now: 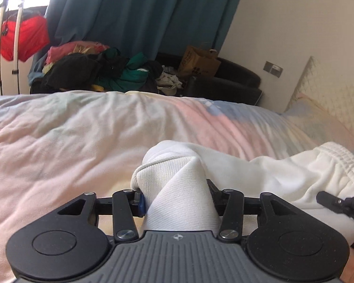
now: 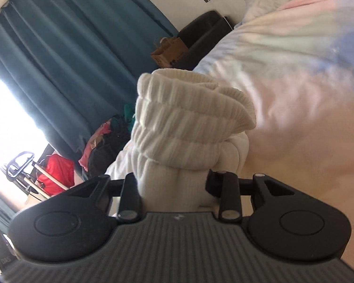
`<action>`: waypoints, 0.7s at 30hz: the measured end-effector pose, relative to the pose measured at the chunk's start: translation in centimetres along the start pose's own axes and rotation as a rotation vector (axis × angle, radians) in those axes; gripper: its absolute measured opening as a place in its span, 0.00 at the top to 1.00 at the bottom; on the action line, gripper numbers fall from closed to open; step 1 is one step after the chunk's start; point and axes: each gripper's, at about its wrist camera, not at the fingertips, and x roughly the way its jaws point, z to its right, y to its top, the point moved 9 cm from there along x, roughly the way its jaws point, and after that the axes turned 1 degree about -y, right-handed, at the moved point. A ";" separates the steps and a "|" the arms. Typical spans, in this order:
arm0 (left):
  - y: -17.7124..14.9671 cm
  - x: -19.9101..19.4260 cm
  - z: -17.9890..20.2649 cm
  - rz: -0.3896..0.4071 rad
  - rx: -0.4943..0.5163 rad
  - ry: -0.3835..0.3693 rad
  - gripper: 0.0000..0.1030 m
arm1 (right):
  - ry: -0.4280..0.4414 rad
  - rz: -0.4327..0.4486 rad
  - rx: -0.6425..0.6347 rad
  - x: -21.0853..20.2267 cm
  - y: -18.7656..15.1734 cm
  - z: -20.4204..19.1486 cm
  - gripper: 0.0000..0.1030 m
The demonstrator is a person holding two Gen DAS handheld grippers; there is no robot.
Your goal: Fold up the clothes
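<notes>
Gripping white sweatpants above a pastel bed, left tool clamped on ribbed cuff, right tool seemingly pinching the elastic waistband.

Two grippers, one white garment, one bed, one clothes pile and one paper bag are counted.

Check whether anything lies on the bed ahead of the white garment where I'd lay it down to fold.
Nothing visible does. Both tools, left and right, already clamp the white garment, and the pastel duvet ahead shows only wrinkles. The clothes pile sits beyond the bed.
</notes>
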 end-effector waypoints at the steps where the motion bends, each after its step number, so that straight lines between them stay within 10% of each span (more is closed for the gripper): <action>1: -1.1 -0.4 0.0 0.008 0.036 0.000 0.45 | -0.015 0.000 -0.003 -0.2 -0.9 0.7 0.64; 10: -6.1 -2.8 -1.9 -0.077 -0.088 -0.011 0.26 | -0.151 -0.114 0.060 -2.0 -5.8 4.4 0.50; 21: 1.0 -17.7 3.0 0.013 0.066 0.043 0.27 | -0.238 -0.163 -0.124 -13.7 -1.0 -3.1 0.47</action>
